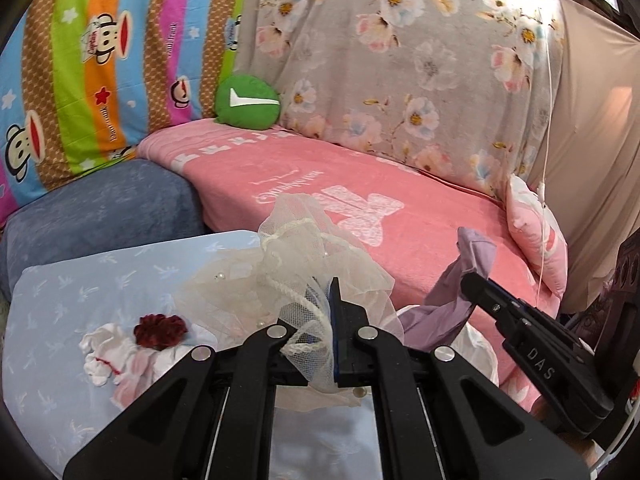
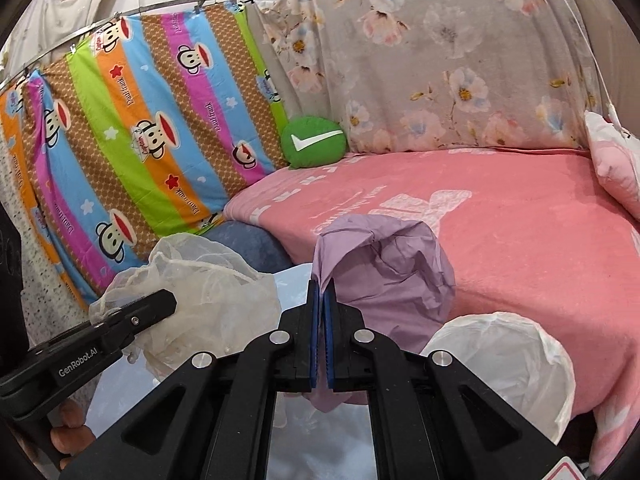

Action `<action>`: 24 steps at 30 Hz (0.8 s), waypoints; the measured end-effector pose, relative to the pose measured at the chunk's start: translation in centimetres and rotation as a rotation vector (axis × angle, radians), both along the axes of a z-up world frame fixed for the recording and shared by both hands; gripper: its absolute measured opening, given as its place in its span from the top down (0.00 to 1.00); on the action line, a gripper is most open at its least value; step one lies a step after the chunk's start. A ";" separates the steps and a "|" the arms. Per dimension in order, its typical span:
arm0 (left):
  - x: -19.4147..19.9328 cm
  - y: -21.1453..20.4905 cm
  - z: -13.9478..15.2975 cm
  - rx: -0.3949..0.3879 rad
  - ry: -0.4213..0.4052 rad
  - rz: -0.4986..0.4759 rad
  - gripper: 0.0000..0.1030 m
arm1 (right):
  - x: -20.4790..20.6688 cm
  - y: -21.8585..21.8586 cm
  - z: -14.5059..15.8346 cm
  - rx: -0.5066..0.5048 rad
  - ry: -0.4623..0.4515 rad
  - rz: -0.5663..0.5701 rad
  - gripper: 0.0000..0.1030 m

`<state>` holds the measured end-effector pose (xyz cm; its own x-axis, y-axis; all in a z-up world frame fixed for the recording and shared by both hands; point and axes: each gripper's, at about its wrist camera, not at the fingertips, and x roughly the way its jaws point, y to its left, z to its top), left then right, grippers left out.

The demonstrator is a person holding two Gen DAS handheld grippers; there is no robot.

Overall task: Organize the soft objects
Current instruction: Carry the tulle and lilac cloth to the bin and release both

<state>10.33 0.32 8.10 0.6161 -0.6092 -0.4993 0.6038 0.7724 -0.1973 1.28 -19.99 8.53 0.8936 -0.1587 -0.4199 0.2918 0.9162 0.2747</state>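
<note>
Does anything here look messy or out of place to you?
Nothing looks damaged or spilled. Loose bits remain: a dark red scrunchie lies on crumpled white cloth on the pale blue sheet. The left gripper pinches a cream mesh piece; the right gripper pinches lilac cloth, both lifted.

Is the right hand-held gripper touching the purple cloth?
Touching. In the right wrist view, the right hand-held gripper is shut on the purple cloth: a fold sits pinched between its blue pads, and the cloth hangs out above and below them.
</note>
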 end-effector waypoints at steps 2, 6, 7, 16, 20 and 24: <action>-0.3 -0.9 0.0 0.008 -0.002 -0.012 0.95 | -0.6 -1.1 0.1 0.000 -0.003 -0.019 0.98; -0.7 -2.5 -0.3 0.034 -0.006 -0.029 0.95 | -1.7 -2.9 -0.1 0.004 -0.004 -0.054 0.98; -0.9 -2.9 -0.5 0.040 -0.003 -0.034 0.95 | -1.9 -3.3 -0.3 0.005 -0.002 -0.060 0.98; -1.8 -6.3 -1.1 0.072 0.013 -0.090 0.95 | -3.4 -6.0 -0.7 0.004 0.005 -0.110 0.98; -2.2 -8.4 -1.6 0.092 0.026 -0.126 0.95 | -4.0 -6.9 -0.3 -0.007 0.003 -0.126 0.98; -2.5 -10.6 -2.4 0.117 0.046 -0.158 0.95 | -4.5 -8.0 -0.2 -0.012 0.013 -0.142 0.98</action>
